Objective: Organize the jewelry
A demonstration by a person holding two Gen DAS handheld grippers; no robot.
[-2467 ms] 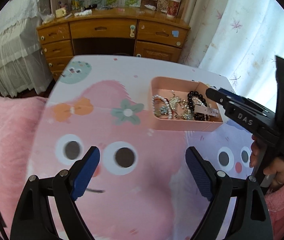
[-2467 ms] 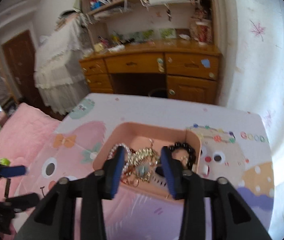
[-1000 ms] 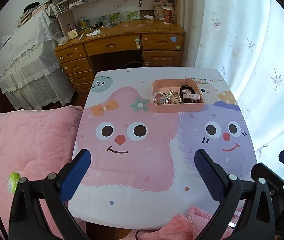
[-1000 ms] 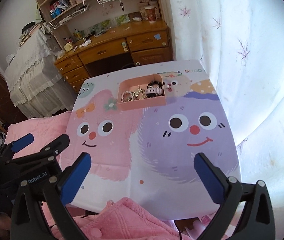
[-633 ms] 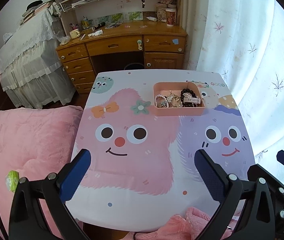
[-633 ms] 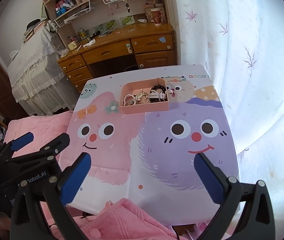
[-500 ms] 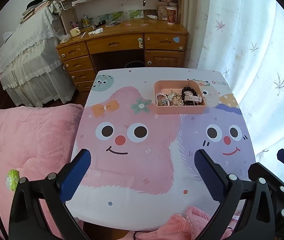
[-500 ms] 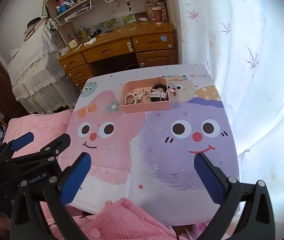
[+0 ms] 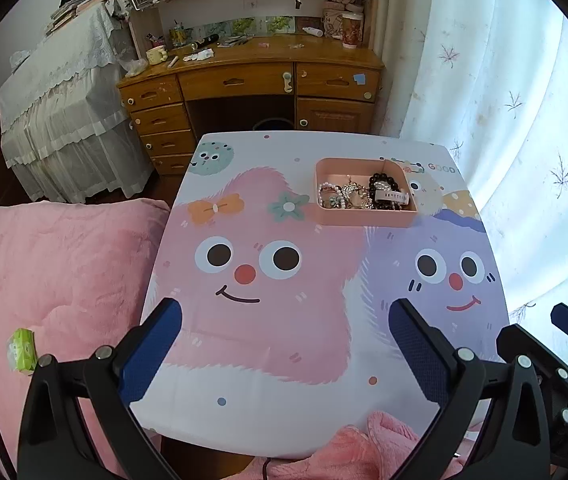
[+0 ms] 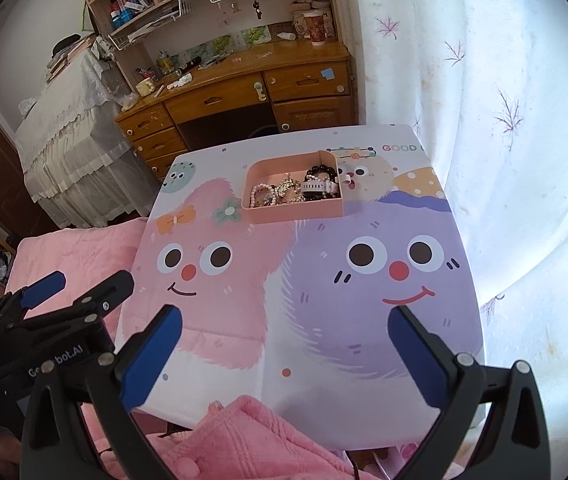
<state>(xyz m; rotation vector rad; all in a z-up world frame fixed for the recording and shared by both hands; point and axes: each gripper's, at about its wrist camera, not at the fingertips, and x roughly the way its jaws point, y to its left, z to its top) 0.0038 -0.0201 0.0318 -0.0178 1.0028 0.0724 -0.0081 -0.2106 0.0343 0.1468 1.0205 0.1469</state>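
bedroom with wooden desk behind, low table with cartoon monster print, pink rectangular plastic tray at its far side holding tangled bead bracelets and chains, left gripper and right gripper both spread wide, empty, well short of tray

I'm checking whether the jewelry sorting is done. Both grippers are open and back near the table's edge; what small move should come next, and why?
Probably none beyond resting the grippers. The jewelry all lies inside the pink tray, nothing loose shows on the table, and the left gripper and right gripper are open and hold nothing.
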